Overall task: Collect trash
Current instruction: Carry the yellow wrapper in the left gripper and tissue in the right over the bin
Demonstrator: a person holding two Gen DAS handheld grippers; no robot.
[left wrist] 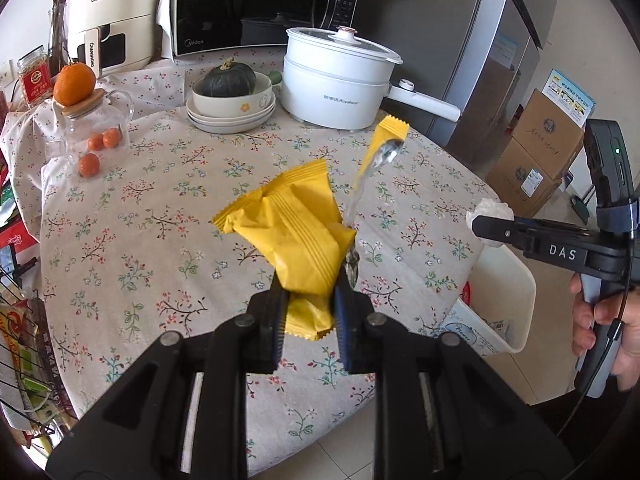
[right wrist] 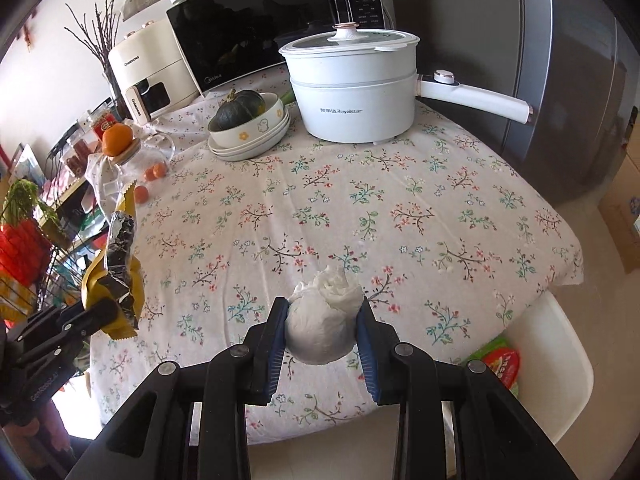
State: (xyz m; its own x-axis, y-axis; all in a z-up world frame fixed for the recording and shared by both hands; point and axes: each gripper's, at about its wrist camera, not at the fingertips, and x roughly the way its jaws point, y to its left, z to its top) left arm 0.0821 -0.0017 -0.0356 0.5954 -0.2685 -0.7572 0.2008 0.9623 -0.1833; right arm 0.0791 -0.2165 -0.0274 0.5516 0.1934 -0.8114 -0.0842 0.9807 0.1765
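My left gripper [left wrist: 310, 300] is shut on a torn yellow snack wrapper [left wrist: 292, 236] with a silver lining, held above the floral tablecloth [left wrist: 160, 208]. The wrapper also shows at the left of the right wrist view [right wrist: 116, 264]. My right gripper [right wrist: 322, 320] is shut on a crumpled white tissue ball [right wrist: 320, 332], held above the table's near edge. In the left wrist view the right gripper [left wrist: 480, 224] with the tissue [left wrist: 490, 210] hangs over a white bin [left wrist: 516, 304] beside the table. The bin [right wrist: 560, 356] holds some wrappers.
At the back of the table stand a white electric pot [left wrist: 340, 80], stacked bowls with a dark squash [left wrist: 230, 100], a microwave [left wrist: 256, 4], a glass jar with oranges [left wrist: 92, 128] and a cream appliance [left wrist: 112, 20]. A wire rack [left wrist: 24, 340] is at left, cardboard boxes [left wrist: 536, 152] at right.
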